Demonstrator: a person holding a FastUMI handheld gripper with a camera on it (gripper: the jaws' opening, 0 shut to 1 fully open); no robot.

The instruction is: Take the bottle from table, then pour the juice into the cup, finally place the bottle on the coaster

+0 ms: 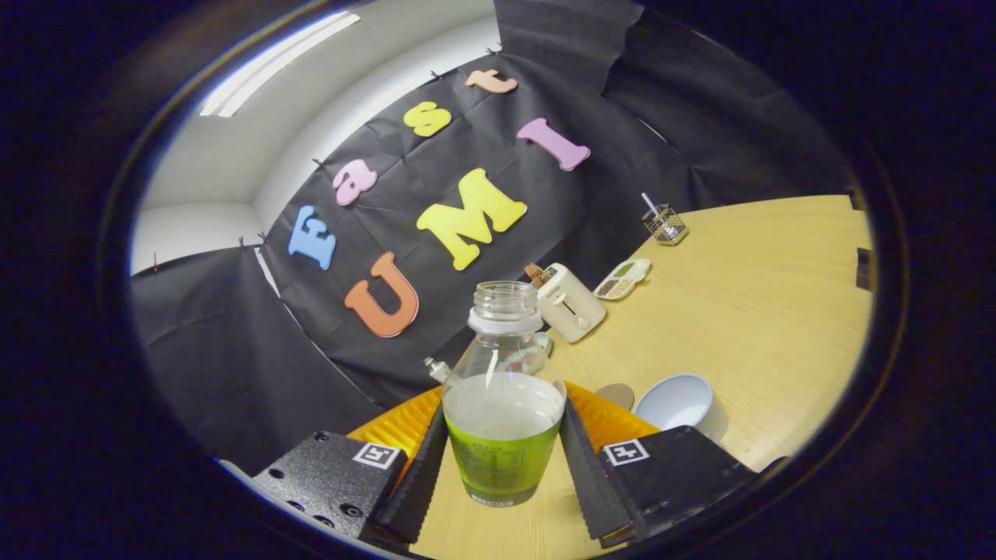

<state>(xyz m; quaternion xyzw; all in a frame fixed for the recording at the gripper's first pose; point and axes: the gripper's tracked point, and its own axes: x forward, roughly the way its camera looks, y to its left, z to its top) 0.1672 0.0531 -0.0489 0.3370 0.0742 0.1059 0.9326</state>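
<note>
Item one: the gripper [502,459], with its fingers [420,474] closed in on the bottle [502,424]. We see one finger against each side of the lower body, so we take the jaws as narrowed to the bottle's width and pressing on it. The whole scene sits at a slant, which we read as the gripper being rolled; whether the bottle's base touches the table [739,311] or is just lifted we cannot tell.

Item two: the bottle itself, clear plastic, uncapped, with a white neck ring and an open mouth pointing away from the jaws. A pale juice fills its lower half, behind a green label. There is small print on that label, too fine for us to read. We judge the low, two-sided hold suits carrying and later tipping.

Item three: the cup [675,400], a pale blue bowl-like vessel, open side up, just beyond the right finger and ready to receive.

Item four: a small round brown disc [616,395], between bottle and cup, probably the coaster.

Item five, farther beyond the jaws: a cream toaster [570,311], a divided dish [622,278] and a wire holder [664,224].
</note>
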